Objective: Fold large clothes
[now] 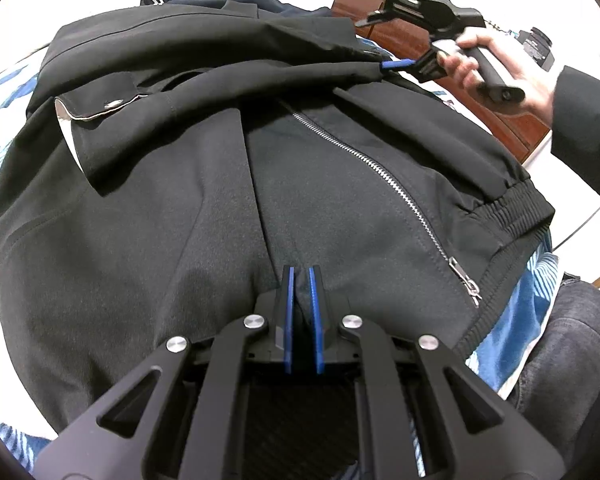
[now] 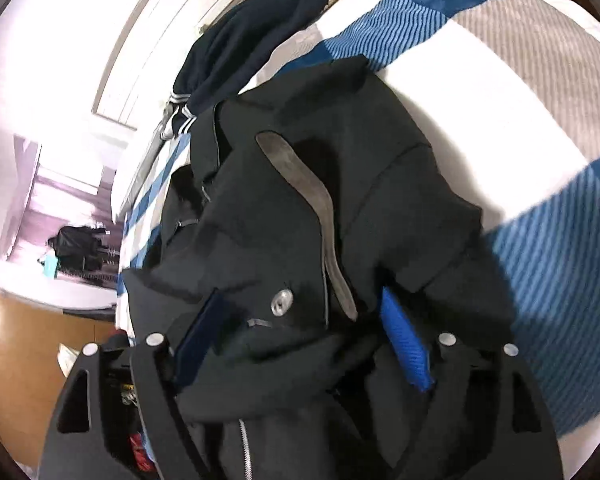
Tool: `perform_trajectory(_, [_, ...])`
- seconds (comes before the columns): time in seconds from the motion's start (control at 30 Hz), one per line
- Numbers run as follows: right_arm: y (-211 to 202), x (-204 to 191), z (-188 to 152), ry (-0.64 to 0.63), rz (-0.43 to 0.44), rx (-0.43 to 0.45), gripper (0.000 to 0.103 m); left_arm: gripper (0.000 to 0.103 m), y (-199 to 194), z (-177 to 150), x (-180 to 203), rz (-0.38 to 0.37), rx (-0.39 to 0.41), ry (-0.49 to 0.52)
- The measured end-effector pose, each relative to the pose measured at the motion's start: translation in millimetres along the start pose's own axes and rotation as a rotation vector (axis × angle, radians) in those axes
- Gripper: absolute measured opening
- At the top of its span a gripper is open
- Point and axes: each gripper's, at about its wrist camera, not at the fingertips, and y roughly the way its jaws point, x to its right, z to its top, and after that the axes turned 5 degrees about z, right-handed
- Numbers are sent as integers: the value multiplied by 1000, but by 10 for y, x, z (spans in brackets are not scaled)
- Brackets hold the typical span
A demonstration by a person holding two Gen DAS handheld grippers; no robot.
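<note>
A black zip-up jacket (image 1: 204, 208) lies spread on a bed, zipper (image 1: 364, 160) facing up and one sleeve (image 1: 228, 76) folded across the chest. My left gripper (image 1: 302, 276) is shut on a fold of the jacket's front panel near the hem. My right gripper (image 1: 396, 65) shows in the left wrist view at the far side, held in a hand, its blue pads by the sleeve's end. In the right wrist view the right gripper (image 2: 300, 300) stands wide open with jacket fabric (image 2: 300, 208) and a snap button (image 2: 281, 301) lying between its blue pads (image 2: 404, 340).
A blue, white and grey checked blanket (image 2: 500, 80) covers the bed. A dark navy garment (image 2: 252, 40) with white stripes lies beyond the jacket. A brown wooden cabinet (image 1: 500, 112) stands past the bed's far side. The person's jeans-clad leg (image 1: 572, 340) is at right.
</note>
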Motion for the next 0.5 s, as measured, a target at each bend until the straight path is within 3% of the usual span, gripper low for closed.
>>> perform_trajectory(0.17, [-103, -285, -149, -88, -164, 8, 74, 10, 5, -5, 4, -4, -1, 1])
perform_trajectory(0.27, [-295, -351, -237, -91, -139, 60, 73, 10, -1, -10, 10, -2, 0, 2])
perform_trajectory(0.33, [-339, -414, -237, -111, -75, 74, 73, 10, -3, -10, 13, 0, 0, 3])
perform_trajectory(0.43, [-163, -421, -117, -138, -149, 28, 73, 10, -2, -11, 16, 1, 0, 4])
perform_trajectory(0.5, [107, -247, -18, -75, -151, -60, 76, 10, -2, -10, 17, -1, -1, 2])
